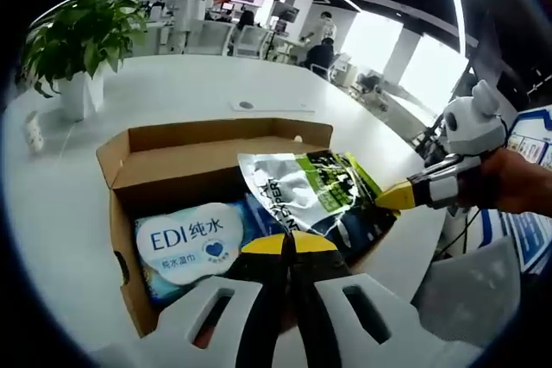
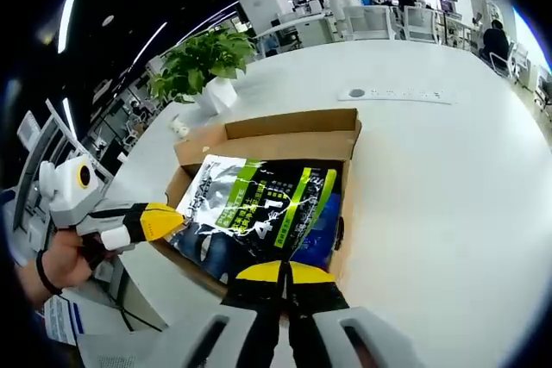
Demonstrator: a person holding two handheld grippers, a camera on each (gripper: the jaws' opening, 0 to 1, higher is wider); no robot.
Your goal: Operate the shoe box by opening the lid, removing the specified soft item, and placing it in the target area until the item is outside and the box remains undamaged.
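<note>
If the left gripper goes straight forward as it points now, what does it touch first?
Most likely the silver and green pouch lying in the open box, just ahead of the left gripper. Its jaws look closed. Depth is hard to judge here.

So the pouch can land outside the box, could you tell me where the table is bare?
Bare table lies beyond the cardboard box, up to the power strip, and between box and potted plant. Inside the box it is crowded: silver-green pouch, wipes pack.

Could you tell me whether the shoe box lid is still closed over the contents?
No, the shoe box stands open with its flap folded back, and the silver-green pouch lies exposed inside.
</note>
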